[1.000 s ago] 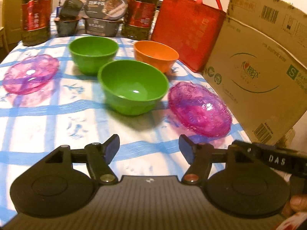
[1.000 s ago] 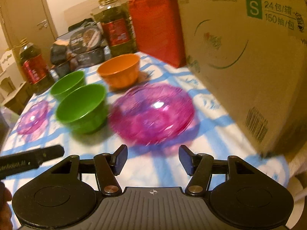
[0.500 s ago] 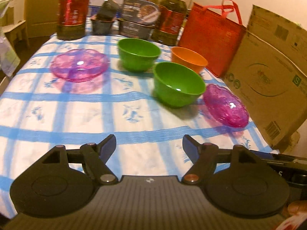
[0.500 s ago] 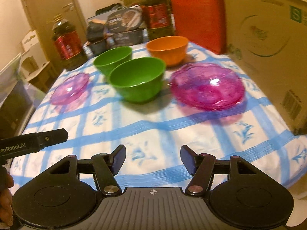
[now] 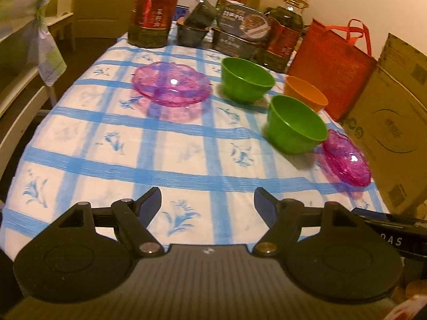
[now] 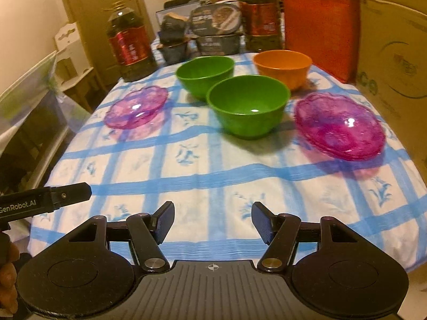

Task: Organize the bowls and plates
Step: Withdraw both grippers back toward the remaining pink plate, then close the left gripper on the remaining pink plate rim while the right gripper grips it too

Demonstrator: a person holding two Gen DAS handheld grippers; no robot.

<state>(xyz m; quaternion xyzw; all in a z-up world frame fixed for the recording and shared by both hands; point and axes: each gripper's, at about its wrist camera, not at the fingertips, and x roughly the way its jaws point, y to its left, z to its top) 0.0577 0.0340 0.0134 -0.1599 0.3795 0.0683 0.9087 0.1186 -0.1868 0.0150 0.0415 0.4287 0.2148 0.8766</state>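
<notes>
Claws, left claw and right claw, spread, empty; next I grab near green bowl, nest into far green bowl behind it.

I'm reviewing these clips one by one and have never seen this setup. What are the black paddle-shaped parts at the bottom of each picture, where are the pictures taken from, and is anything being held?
There is no robot here. A person holds a two-finger gripper in each hand, and each gripper carries a wide-angle camera looking forward along its fingers. One picture comes from the left gripper, the other from the right gripper; the black parts are their fingers. Both stand open with nothing between them; the left's jaws have just been opening.

On the blue-checked tablecloth stand two green bowls, an orange bowl and two pink see-through plates, all apart. Oil bottles, food boxes, a red bag and a cardboard box line the far and right edges.
</notes>
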